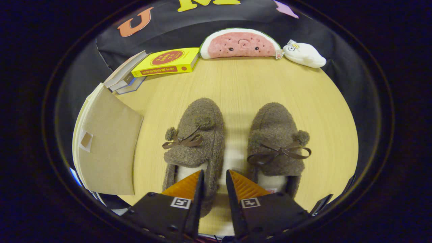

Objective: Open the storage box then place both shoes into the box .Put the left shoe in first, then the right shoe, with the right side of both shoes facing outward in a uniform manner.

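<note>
We are noting the gripper point(215, 189) holding nothing, fingers slightly parted, straddling the left shoe's point(195, 145) inner wall, its long axis running straight ahead, box point(108, 152) lying leftward.

A pale wooden table point(243, 84) with fine straight grain takes up the middle of the booth, its far edge meeting a black cloth wall point(189, 30) that curves around behind it. Along that far edge sit a watermelon-slice plush point(239, 44) and, just beside it, a small white plush toy point(305, 54). To their left lies a yellow book point(167, 61) resting partly on a short stack of other books point(126, 76) (their spines fan out unevenly). Light falls evenly from above, giving soft shadows on the wood.
</note>
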A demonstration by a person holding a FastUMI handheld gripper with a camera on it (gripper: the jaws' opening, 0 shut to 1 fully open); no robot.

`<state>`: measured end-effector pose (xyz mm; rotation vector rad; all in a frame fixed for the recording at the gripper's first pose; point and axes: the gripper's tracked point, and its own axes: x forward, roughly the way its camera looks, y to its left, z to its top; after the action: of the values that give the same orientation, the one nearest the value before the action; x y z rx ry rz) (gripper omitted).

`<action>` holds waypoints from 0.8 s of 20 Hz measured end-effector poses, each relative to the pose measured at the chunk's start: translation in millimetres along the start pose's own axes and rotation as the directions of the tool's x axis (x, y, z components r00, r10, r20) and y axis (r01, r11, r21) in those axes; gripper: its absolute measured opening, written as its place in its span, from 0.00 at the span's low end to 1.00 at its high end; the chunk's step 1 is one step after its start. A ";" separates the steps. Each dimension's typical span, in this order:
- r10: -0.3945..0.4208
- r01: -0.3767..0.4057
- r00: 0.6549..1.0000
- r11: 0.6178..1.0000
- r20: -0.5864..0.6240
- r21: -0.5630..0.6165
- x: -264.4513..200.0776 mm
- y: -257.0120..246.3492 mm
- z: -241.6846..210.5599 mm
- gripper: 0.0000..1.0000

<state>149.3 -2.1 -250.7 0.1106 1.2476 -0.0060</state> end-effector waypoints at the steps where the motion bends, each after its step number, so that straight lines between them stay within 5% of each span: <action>1: 0.016 -0.016 1.000 1.000 0.000 0.006 2.1 2.3 0.8 0.24; 5: 0.032 -0.032 0.999 0.999 0.008 0.028 0.0 1.8 2.0 0.00; 16: 0.029 -0.039 0.992 0.996 0.126 0.078 -72.3 18.0 13.5 0.00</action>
<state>140.3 10.6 -176.7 0.1986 1.1202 -0.0329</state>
